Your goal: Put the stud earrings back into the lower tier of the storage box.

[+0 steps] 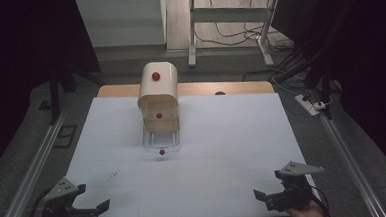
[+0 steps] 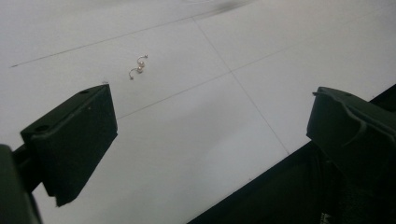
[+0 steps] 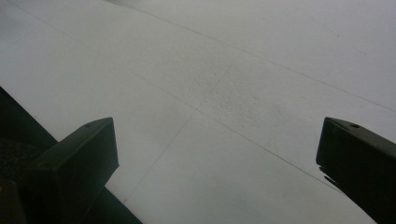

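The left hand-held gripper [image 1: 75, 207] and the right hand-held gripper [image 1: 280, 194] rest released at the desk's [image 1: 210, 187] near corners, so I would carry the small earrings [image 2: 138, 66], lying just ahead of the left one, gently toward the distant cream jewellery box [image 1: 158, 98].

No readable text, label, brand, number or sign on anything in view.
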### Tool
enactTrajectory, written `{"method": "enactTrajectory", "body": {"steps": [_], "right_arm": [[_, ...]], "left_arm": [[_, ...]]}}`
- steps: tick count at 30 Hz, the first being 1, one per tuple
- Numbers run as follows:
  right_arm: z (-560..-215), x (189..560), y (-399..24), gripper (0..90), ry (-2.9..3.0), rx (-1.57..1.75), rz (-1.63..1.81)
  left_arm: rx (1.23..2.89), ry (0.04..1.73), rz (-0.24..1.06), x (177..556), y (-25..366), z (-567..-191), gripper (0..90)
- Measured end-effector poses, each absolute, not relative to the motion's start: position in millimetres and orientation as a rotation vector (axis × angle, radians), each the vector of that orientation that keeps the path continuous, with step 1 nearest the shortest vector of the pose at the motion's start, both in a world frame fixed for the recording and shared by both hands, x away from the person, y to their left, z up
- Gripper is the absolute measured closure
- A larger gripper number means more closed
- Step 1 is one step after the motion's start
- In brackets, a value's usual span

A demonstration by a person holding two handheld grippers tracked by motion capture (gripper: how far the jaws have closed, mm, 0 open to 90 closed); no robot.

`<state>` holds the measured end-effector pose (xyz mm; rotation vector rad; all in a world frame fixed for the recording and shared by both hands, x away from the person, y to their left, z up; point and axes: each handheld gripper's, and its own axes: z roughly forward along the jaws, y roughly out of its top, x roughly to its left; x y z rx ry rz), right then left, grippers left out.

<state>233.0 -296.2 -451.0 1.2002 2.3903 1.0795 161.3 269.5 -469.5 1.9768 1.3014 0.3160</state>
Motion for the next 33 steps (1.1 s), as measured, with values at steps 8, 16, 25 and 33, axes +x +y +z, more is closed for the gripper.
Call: {"method": "enactTrajectory", "body": {"steps": [8,16,25,33], "right_arm": [[-451.6,234.5,-295.7,0.0,2.406,1.198,1.08],[-451.7,235.1,-295.5,0.0,2.409,1.202,1.076],[-451.7,235.4,-295.1,0.0,2.413,1.2,1.067],[-452.1,235.5,-293.5,0.0,2.429,1.186,1.054]], "left_arm": [[1.96,1.294,0.344,168.2,270.8,-471.6,1.3],[1.952,1.305,0.314,181.4,268.2,-474.6,1.1],[1.953,1.295,0.326,194.2,268.3,-479.1,1.0],[1.962,1.364,0.276,213.3,268.8,-481.6,1.4]]}}
